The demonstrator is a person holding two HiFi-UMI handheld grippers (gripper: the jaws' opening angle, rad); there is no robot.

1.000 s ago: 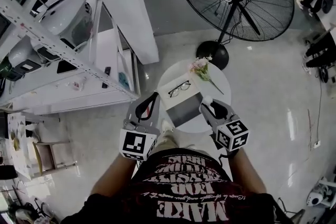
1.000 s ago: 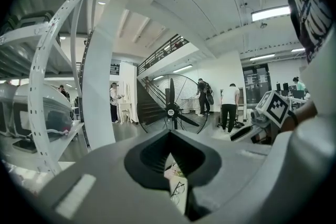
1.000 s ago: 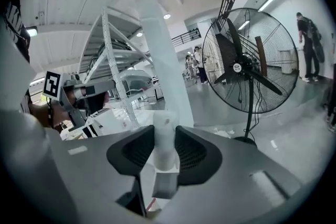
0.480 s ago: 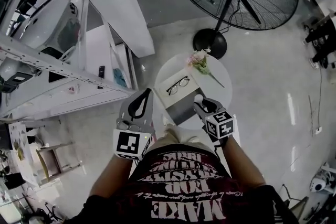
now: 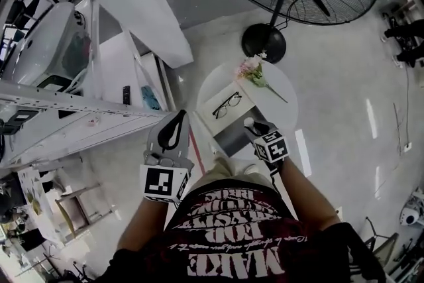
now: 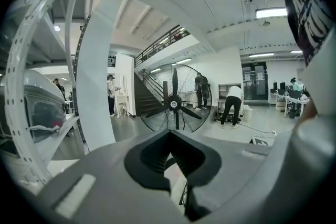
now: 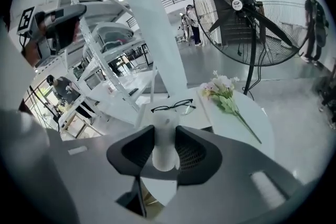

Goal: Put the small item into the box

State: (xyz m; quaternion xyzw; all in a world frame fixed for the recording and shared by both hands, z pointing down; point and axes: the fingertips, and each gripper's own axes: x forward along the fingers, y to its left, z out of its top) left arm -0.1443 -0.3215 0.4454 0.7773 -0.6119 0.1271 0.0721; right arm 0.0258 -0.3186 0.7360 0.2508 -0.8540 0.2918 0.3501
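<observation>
A small round white table (image 5: 283,91) carries a pair of glasses (image 5: 226,103), resting on what may be the white flap of an open box (image 5: 233,134). Just beyond the glasses lies a flower sprig (image 5: 254,71).

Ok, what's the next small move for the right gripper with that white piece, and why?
Probably ease the right gripper forward and down toward the box. Its fingers are shut on the small white cylinder, which appears to sit above the near side of the round table, so letting go now might miss.
</observation>
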